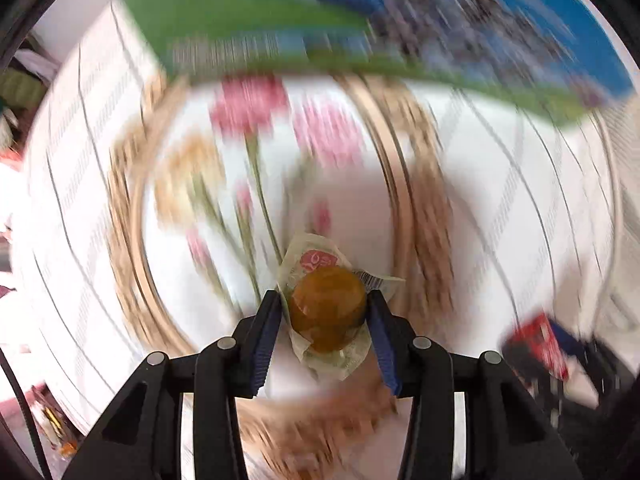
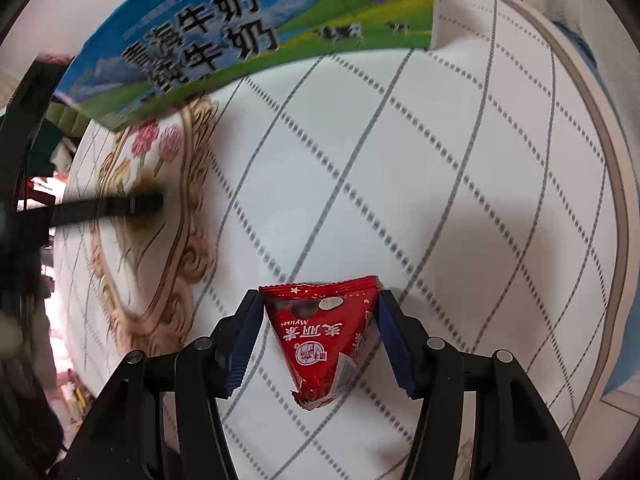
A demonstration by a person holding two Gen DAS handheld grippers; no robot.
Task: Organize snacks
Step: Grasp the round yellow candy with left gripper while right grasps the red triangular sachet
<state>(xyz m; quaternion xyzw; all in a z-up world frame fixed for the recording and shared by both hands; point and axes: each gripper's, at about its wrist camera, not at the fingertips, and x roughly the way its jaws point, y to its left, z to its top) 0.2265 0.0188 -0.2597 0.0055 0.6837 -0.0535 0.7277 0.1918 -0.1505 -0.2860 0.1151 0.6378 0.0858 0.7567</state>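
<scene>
My left gripper (image 1: 324, 304) is shut on a brown round cake in a clear wrapper (image 1: 326, 312) and holds it above a flowered tray with a gold rim (image 1: 132, 216); the view is blurred by motion. My right gripper (image 2: 320, 308) is shut on a red triangular snack packet (image 2: 320, 332) above the checked white tablecloth (image 2: 400, 180). The left gripper (image 2: 148, 202) shows in the right wrist view as a dark blurred bar over the tray (image 2: 192, 240).
A blue and green milk carton box (image 2: 240, 28) stands at the back of the table, also in the left wrist view (image 1: 320, 20). The round table's edge (image 2: 612, 184) curves along the right. Clutter lies beyond the table's left side.
</scene>
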